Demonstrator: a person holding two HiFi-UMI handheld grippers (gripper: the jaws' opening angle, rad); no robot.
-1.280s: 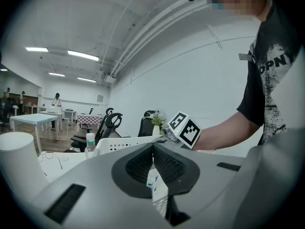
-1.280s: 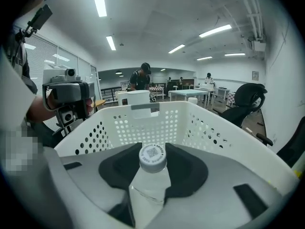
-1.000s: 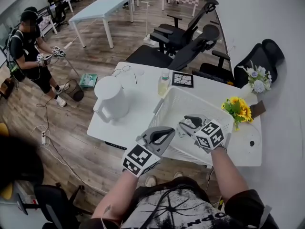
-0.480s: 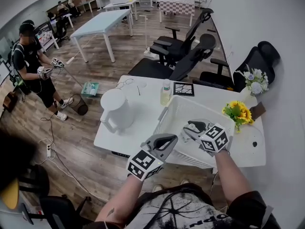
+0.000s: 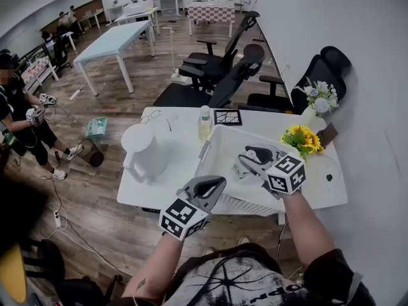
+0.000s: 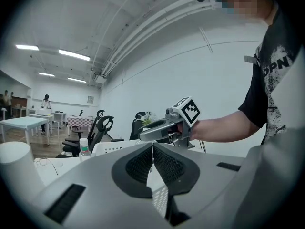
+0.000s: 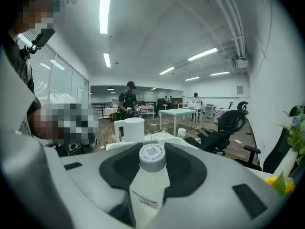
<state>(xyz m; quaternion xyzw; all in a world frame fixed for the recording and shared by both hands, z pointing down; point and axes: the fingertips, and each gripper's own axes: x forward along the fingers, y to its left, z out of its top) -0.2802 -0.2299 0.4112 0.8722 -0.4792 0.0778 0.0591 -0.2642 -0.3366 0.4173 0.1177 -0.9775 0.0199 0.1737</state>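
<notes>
Lifted clear of basket [image 5: 210, 158], right gripper [image 5: 250, 161] clamps bottle [image 7: 151, 175]; left gripper [image 5: 207, 185] closed, empty. Slack neck grip could drop it.

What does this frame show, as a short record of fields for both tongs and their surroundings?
Left tongs: shut, nothing between them
Right tongs: shut on clear plastic bottle with white cap
Beneath the held bottle: white perforated plastic basket
Surface: white table
Also there: white lidded jug, second bottle, yellow flowers
</notes>
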